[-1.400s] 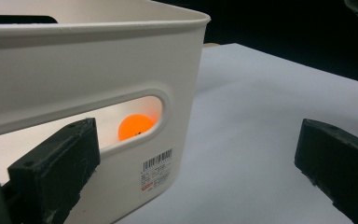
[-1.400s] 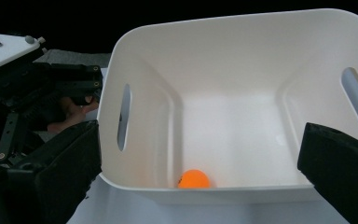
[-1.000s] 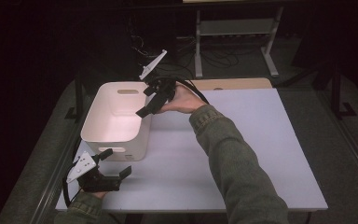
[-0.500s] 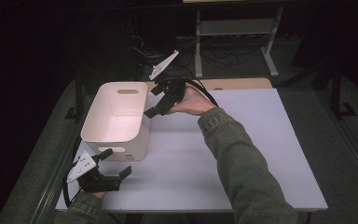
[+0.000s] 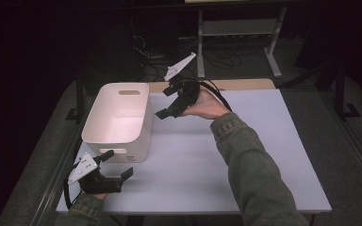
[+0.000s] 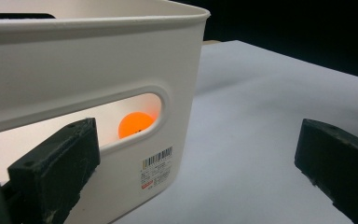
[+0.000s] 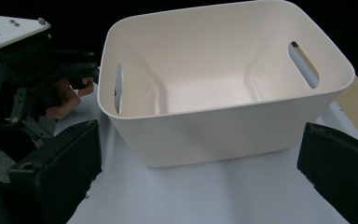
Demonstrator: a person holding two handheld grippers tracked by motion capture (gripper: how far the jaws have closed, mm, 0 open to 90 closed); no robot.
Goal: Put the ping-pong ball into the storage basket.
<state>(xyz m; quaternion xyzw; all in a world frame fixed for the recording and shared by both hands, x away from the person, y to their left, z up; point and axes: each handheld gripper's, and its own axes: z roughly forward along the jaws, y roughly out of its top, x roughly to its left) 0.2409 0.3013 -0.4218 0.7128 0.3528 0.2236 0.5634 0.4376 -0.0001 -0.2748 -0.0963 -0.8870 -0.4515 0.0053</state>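
Smooth plastic, matt black pads

The bin (image 7: pixel 223 130) looks like smooth, slightly glossy cream plastic with a paper label (image 6: pixel 157 167); the fingers (image 6: pixel 56 163) are matt black, faintly rough; the bench (image 5: pixel 264 155) top is matt pale, its far edge wood.

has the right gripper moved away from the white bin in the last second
Yes. In the high view the right gripper has drawn back to the right, off the white bin rim and over the table.

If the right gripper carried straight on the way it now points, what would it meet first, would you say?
Most likely the white bin. The right gripper, its jaws open, faces the bin's near side wall in its own view, with bare table between them. How large that gap is remains unclear.
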